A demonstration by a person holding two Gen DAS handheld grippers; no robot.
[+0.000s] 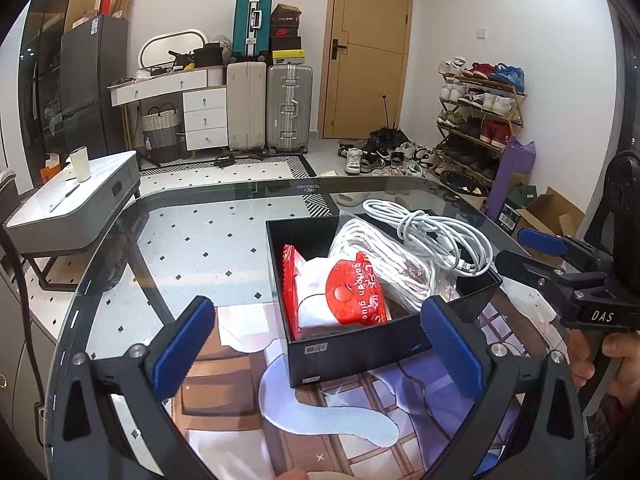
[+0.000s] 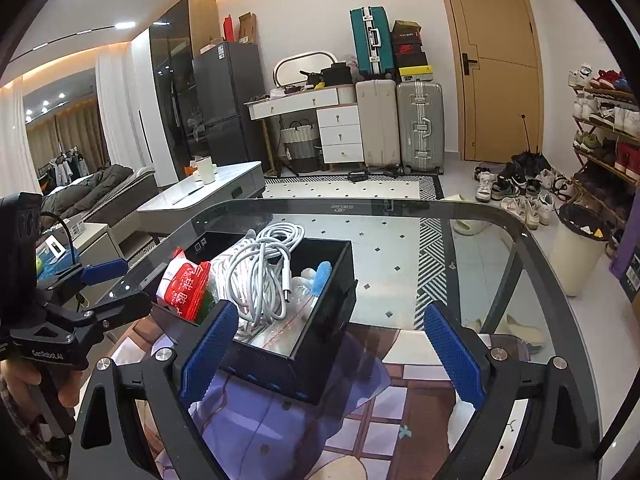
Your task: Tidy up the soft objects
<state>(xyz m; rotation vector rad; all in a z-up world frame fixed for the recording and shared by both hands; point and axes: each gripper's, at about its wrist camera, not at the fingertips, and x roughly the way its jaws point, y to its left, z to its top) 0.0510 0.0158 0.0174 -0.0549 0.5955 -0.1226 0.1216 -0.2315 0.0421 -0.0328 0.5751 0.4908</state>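
Note:
A black open box (image 1: 352, 354) stands on the glass table (image 1: 192, 240). In it lie a red and white packet (image 1: 340, 292), a bagged bundle of white rope (image 1: 376, 252) and a coiled white cable (image 1: 436, 232) on top. My left gripper (image 1: 320, 344) is open and empty just before the box's near wall. The right gripper (image 1: 520, 248) is open beside the box's right corner. In the right wrist view the box (image 2: 320, 344), packet (image 2: 186, 284) and cable (image 2: 264, 272) sit ahead-left of my open right gripper (image 2: 332, 352). The left gripper (image 2: 116, 280) shows at left.
A printed mat (image 1: 320, 432) lies under the box. A grey side table (image 1: 72, 204) with a cup stands at left. Suitcases (image 1: 288, 108), a shoe rack (image 1: 480, 116) and a bin (image 2: 576, 252) stand beyond the table edge.

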